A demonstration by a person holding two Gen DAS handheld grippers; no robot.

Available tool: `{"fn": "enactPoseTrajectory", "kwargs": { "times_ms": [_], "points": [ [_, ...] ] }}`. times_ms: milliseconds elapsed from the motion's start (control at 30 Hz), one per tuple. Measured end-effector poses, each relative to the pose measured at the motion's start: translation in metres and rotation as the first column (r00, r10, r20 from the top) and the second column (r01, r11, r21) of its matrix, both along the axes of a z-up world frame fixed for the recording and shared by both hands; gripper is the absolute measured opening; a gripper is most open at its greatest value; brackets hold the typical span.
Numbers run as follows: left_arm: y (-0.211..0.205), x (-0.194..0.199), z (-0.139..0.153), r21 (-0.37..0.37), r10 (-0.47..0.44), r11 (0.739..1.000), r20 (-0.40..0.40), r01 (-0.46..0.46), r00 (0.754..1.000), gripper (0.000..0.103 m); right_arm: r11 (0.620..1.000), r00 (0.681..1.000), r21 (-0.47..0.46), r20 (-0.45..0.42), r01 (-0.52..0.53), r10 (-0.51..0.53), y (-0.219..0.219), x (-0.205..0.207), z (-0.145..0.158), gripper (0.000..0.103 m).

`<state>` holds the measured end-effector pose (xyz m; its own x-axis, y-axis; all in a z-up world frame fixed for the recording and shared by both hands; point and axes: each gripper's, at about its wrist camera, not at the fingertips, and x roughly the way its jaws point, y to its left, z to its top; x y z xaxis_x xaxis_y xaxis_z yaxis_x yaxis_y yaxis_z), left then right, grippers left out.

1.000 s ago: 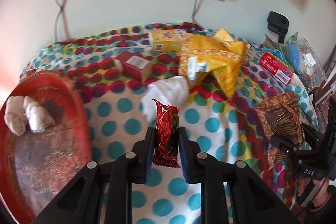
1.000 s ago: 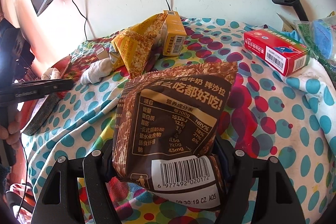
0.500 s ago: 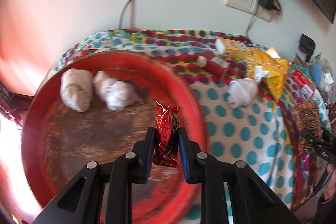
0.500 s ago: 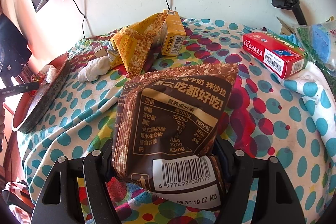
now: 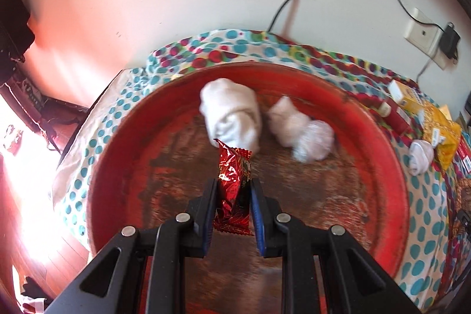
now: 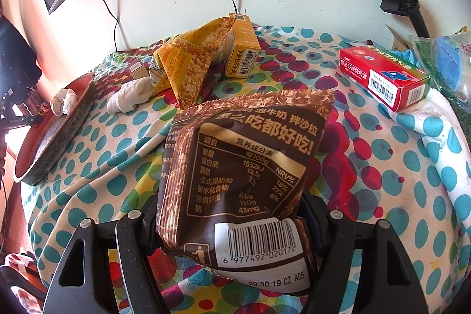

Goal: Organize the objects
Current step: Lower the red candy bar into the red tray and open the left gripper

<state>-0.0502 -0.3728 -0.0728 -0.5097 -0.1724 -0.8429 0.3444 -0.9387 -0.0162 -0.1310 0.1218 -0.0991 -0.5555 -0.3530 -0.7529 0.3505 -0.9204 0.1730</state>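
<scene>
The left tool (image 5: 234,196) pinches a red foil snack packet (image 5: 233,181) between its blue-padded fingers (image 5: 209,214), the packet standing upright with its crimped top pointing forward. It hangs above the worn floor of a round red tray (image 5: 391,175), near the tray's middle. Just beyond the packet lie a rolled white sock (image 5: 232,114) and, beside it to the right, a crumpled white wad (image 5: 303,134), both inside the tray toward its far rim. The tray sits on a polka-dot cloth (image 5: 424,196) covering the tabletop. Past the tray's right rim another white sock roll (image 5: 421,156) lies on the cloth, near a yellow bag (image 5: 444,134) and a yellow carton (image 5: 403,93).

The right tool (image 6: 232,222) clamps a brown cereal bag (image 6: 244,161) at its lower end, barcode side up, the bag leaning forward over the cloth. Its fingertips are hidden behind the bag. Farther off in this view sit the yellow bag (image 6: 179,69) with the yellow carton (image 6: 243,49) standing upright against it, the white sock roll (image 6: 129,94) just to their left, and the red tray (image 6: 59,134) at the cloth's left edge. A red medicine box (image 6: 385,75) lies well apart to the right.
</scene>
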Motion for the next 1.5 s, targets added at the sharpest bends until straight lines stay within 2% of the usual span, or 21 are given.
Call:
{"fn": "enactPoseTrajectory", "kwargs": {
  "times_ms": [200,333,733,833,1000,1233,1333,1500],
  "points": [
    [-0.031,-0.014,-0.011,-0.013,0.023,1.000,0.045,-0.023,0.999,0.022,1.000,1.000,0.008,-0.002,0.000,0.000,-0.001,0.000,0.000,0.071],
    [-0.045,-0.022,-0.014,0.012,0.035,0.999,0.041,-0.035,0.999,0.022,1.000,1.000,0.015,-0.002,0.001,-0.001,-0.001,-0.001,-0.001,0.072],
    [-0.053,-0.035,-0.029,0.019,0.058,0.998,0.081,-0.060,0.995,0.025,1.000,1.000,0.028,-0.005,0.002,-0.001,-0.001,-0.001,-0.001,0.072],
    [-0.052,-0.033,-0.026,0.015,0.069,0.997,0.100,-0.071,0.993,0.030,0.999,1.000,0.038,-0.004,0.000,0.000,-0.001,-0.002,-0.002,0.073],
    [-0.045,-0.020,-0.015,0.014,0.078,0.997,0.079,-0.079,0.994,0.033,0.997,1.000,0.082,-0.017,-0.002,0.004,-0.005,0.001,-0.002,0.073],
    [-0.008,0.019,0.007,0.004,0.045,0.999,-0.020,-0.045,0.999,0.034,0.995,0.999,0.104,-0.032,0.000,0.003,-0.007,0.002,-0.001,0.072],
    [0.012,0.039,0.009,-0.003,0.036,0.999,-0.041,-0.036,0.999,0.035,0.994,0.999,0.111,-0.044,-0.001,0.006,-0.003,0.003,0.000,0.071],
    [0.039,0.067,0.005,0.026,0.032,0.999,-0.075,-0.030,0.997,0.036,0.992,0.997,0.126,-0.078,-0.001,0.010,-0.001,0.011,0.007,0.071]
  ]
}}
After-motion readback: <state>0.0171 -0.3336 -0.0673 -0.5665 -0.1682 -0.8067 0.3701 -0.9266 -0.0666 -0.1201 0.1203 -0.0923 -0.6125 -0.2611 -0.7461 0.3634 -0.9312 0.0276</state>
